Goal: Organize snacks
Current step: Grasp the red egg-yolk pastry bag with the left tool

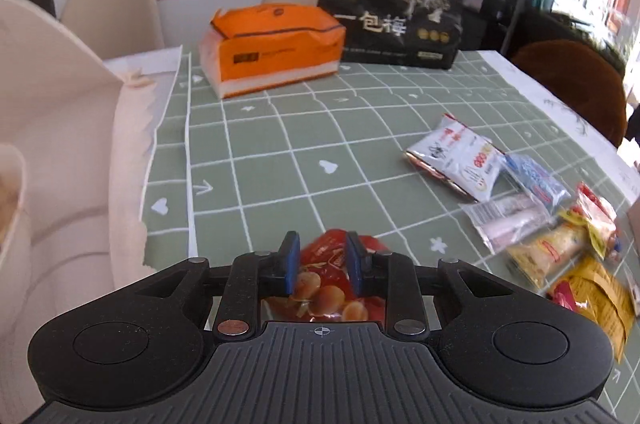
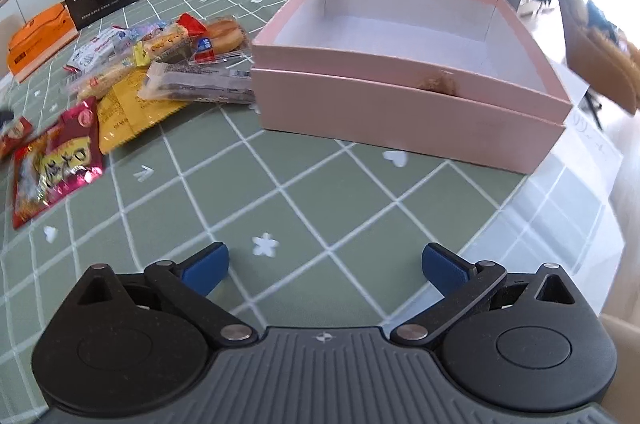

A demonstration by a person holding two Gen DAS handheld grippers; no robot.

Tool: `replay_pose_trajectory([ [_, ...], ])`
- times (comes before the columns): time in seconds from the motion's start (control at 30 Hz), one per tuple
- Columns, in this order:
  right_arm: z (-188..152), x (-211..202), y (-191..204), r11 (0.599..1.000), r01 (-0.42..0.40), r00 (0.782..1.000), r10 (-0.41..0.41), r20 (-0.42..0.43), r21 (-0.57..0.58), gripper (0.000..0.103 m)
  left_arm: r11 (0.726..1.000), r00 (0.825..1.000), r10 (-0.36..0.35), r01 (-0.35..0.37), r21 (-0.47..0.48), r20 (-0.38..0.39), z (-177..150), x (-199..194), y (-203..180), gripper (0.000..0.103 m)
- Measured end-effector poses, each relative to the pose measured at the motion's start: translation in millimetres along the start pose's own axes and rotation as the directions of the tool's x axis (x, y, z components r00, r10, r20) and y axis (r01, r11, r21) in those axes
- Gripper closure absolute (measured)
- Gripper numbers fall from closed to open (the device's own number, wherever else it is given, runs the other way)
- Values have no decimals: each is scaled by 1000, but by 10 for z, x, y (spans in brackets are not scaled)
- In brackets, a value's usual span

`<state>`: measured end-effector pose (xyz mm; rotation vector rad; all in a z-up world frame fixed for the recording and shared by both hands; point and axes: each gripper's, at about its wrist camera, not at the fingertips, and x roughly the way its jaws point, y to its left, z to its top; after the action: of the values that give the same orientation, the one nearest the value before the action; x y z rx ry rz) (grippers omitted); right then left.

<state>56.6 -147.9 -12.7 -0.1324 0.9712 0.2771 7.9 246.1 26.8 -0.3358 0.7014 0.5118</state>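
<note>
On the green checked bench (image 2: 320, 192) the left gripper (image 1: 322, 262) has its blue pads pinched in on a red snack packet (image 1: 328, 284) with round golden cookies printed on it, so it's clamped on that one, with the packet sitting between the fingers right at the bottom middle of the left wrist view. Off to the right in that same view there's a loose pile of other snacks: a white packet (image 1: 460, 156), a blue and white one (image 1: 536, 180) just beside it, a clear pinkish wrapper (image 1: 508, 220), and some yellow packets (image 1: 592, 296) closest to the edge. Further back sit an orange tissue pack (image 1: 276, 44) and a big black bag (image 1: 396, 12) with white Chinese lettering, standing upright behind it. The right gripper (image 2: 324, 264) is spread wide with nothing between its fingers, hovering above the bench. Straight ahead of it is a pink box (image 2: 408, 120), lid off, white inside, looks like it's sitting in its own lid, with a brownish smudge on the front rim. The snack pile shows up left of the box here too, touching its left side, including a red and pink packet (image 2: 56, 160) nearest the camera and a yellow one (image 2: 128, 112) next to it.
</note>
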Motion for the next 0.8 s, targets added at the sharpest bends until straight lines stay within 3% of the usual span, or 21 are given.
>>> replay_pose_trajectory([
  [0.2, 4, 106, 566, 992, -118, 992, 120, 33, -46, 0, 990, 995, -97, 97, 101, -2, -117, -80, -94, 74],
  [0.43, 414, 384, 1026, 988, -140, 981, 148, 127, -67, 0, 961, 975, -221, 223, 164, -36, -369, -253, -282, 74],
  [0.57, 726, 734, 1281, 983, -146, 985, 156, 76, -115, 1, 950, 959, -273, 281, 136, -77, -464, -360, -342, 74],
  [0.67, 761, 928, 1358, 981, -145, 989, 148, 15, -130, 9, 940, 946, -306, 318, 124, -105, -545, -444, -401, 74],
  [0.8, 601, 751, 1398, 966, -132, 989, 143, 36, -222, 25, 924, 925, -351, 367, 109, -142, -659, -545, -510, 74],
])
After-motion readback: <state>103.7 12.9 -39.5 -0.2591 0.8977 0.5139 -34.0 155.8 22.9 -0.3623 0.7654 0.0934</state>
